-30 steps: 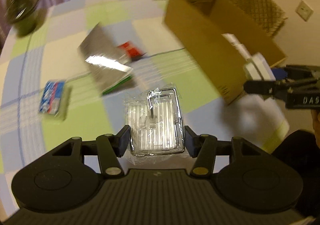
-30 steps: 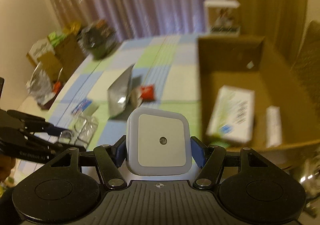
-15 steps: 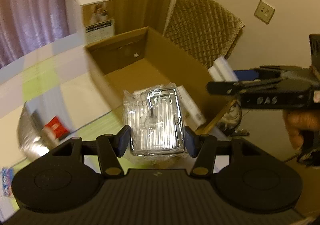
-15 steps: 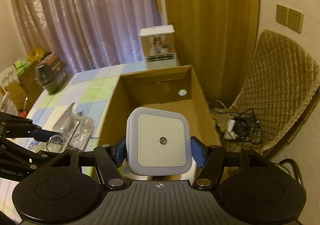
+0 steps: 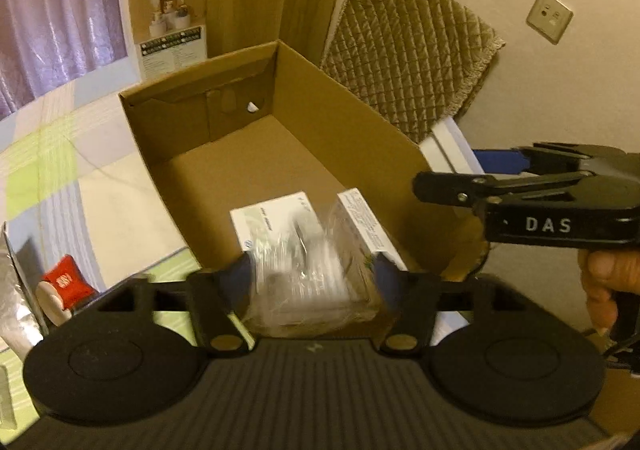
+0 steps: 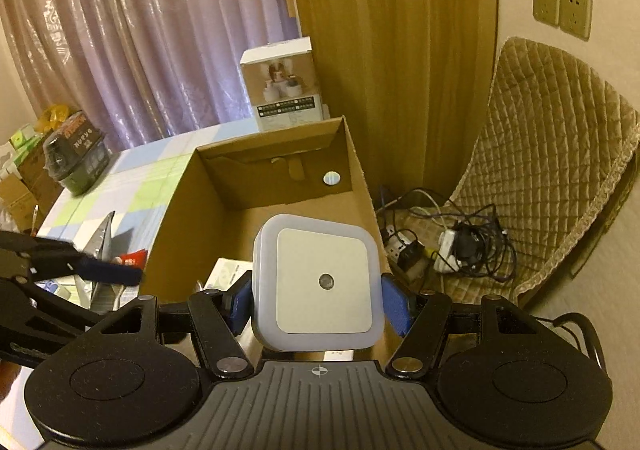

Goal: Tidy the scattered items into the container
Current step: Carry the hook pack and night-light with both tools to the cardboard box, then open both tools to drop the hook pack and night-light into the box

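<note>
The open cardboard box [image 5: 168, 154] stands on the checked tablecloth, with two white cartons [image 5: 272, 218] on its floor. My left gripper [image 5: 312, 278] hangs over the box's near end and its jaws are opening. A clear plastic packet with a metal piece [image 5: 304, 290] is blurred between them, and the pads no longer press on it. My right gripper [image 6: 316, 294] is shut on a white square night light [image 6: 320, 278] above the same box [image 6: 176, 218]. In the left wrist view the right gripper [image 5: 460, 174] comes in from the right, held by a hand.
A red-and-white packet [image 5: 64, 282] and a silver pouch [image 5: 16, 290] lie on the cloth left of the box. A white product carton [image 5: 168, 18] stands behind it. A dark jar [image 6: 76, 158] sits far left. A quilted chair [image 6: 560, 154] and tangled cables [image 6: 448, 246] are to the right.
Both grippers have swung from over the table to above the box. The left jaws have spread and the clear packet is slipping out, now blurred. The night light stays gripped.
</note>
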A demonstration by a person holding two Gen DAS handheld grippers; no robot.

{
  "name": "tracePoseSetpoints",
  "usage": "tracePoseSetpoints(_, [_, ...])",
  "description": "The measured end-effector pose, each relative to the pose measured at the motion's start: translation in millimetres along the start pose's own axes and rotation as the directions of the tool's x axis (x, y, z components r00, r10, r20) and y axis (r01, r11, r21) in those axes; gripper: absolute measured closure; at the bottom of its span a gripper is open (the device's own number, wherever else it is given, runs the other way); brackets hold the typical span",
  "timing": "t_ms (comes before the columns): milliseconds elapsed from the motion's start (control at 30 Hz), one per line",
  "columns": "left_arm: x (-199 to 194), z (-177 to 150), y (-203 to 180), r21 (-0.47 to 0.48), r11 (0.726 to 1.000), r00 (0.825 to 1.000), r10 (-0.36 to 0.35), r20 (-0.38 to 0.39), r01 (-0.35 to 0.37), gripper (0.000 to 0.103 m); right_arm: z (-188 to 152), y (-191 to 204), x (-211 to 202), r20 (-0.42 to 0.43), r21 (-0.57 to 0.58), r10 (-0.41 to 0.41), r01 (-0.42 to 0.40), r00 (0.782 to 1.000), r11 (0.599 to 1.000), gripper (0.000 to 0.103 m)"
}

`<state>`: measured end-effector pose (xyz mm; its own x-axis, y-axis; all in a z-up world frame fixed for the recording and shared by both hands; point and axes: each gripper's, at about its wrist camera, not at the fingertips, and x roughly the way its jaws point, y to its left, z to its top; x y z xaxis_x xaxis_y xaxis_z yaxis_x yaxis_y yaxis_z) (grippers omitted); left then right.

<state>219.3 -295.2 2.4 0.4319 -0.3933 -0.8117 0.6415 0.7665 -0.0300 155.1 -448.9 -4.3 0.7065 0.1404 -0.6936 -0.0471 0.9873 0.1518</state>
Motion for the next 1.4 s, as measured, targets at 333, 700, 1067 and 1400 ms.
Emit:
tracePoseSetpoints(333, [-35,-22,23,-0.012,0.999,0.998,0.051,0.030,-0.051,0.026,-6,6,6,-0.025,-0.008,0.010,-0.010,1.000,1.000,0.036])
tracePoseSetpoints(700, [-49,-44,31,-0.039,0.999,0.999,0.038,0.019,-0.037,0.025,-5,8,20,-0.067,0.031,0.029,-0.027,0.997,0.999,0.035])
tracePoseSetpoints(1067, [-51,-58,47,-0.077,0.996,0.999,0.043,0.008,-0.042,0.024,-2,7,14,-0.017,0.096,0.047,-0.045,0.999,0.994,0.013])
tracePoseSetpoints(1400, [-64,-76,58,-0.107,0.992,0.998,0.061,0.001,-0.061,0.022,-1,19,0,-0.005,0.088,0.050,-0.049,0.999,0.995,0.013])
